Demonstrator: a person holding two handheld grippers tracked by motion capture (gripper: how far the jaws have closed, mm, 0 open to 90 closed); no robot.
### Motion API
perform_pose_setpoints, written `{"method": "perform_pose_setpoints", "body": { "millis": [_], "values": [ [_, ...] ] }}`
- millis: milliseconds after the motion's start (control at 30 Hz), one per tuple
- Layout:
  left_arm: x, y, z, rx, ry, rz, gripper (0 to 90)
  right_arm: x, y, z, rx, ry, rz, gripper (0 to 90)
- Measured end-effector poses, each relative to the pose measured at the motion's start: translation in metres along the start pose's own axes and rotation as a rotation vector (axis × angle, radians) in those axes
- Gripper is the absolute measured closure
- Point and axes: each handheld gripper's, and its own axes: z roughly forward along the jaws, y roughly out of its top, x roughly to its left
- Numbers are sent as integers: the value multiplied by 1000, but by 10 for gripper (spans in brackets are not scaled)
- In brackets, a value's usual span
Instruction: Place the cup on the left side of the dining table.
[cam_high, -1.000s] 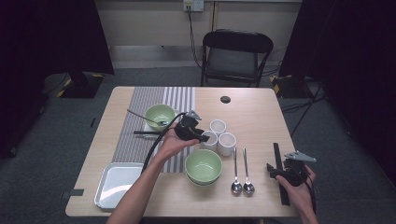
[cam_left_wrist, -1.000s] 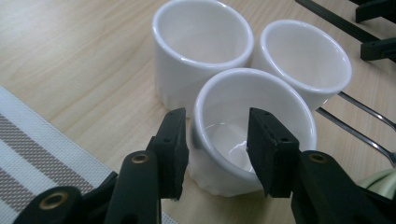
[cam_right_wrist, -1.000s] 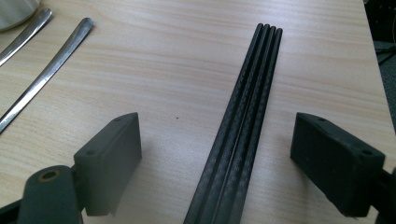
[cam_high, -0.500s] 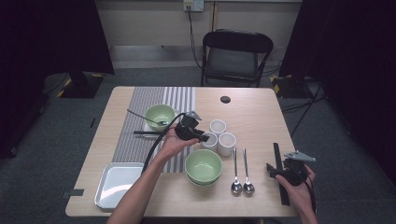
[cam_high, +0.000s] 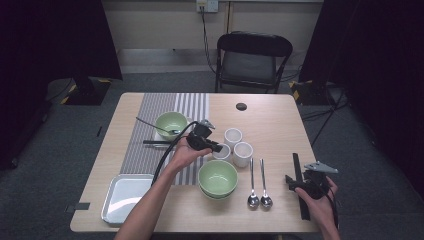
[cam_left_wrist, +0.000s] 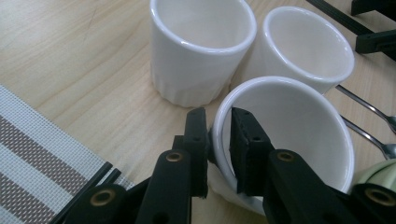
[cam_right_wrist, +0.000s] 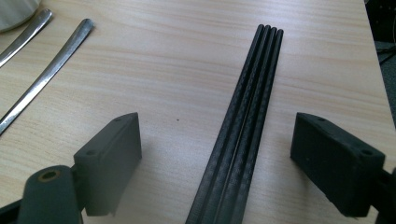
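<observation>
Three white cups are standing close together near the middle of the table (cam_high: 280, 125), and you are working on the nearest one (cam_left_wrist: 299, 140), the cup closest to the striped mat (cam_high: 165, 130). Your left gripper (cam_left_wrist: 218, 140) has just been closing its jaws, and they are now pinching that cup's rim, one jaw outside the wall and one inside, so the grip looks made or very nearly so. That suggests you are getting ready to lift the cup clear of the other two cups (cam_left_wrist: 201, 51), which are sitting just beside it, so a straight rise would be wise. Your right gripper (cam_right_wrist: 229, 158) is waiting at the right edge of the table with its jaws standing wide apart, gripping nothing, while a bundle of black chopsticks (cam_right_wrist: 243, 130) is lying on the wood between them, untouched. Two spoons (cam_high: 259, 187) are lying beside the green bowl (cam_high: 218, 177).
</observation>
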Motion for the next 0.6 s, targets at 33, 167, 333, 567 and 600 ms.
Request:
{"method": "perform_pose_setpoints", "body": {
  "millis": [33,167,333,567,600],
  "values": [
    [1,0,0,6,6,-11,777,0,0,0,0,1,-1,155],
    [3,-1,-1,8,6,-10,786,0,0,0,-1,5,-5,155],
    [5,-4,0,34,-9,-4,768,0,0,0,-1,6,-5,155],
    [3,-7,5,48,-10,2,768,0,0,0,-1,6,-5,154],
    [4,-7,6,49,-18,-7,765,0,0,0,-1,6,-5,155]
  ]
}}
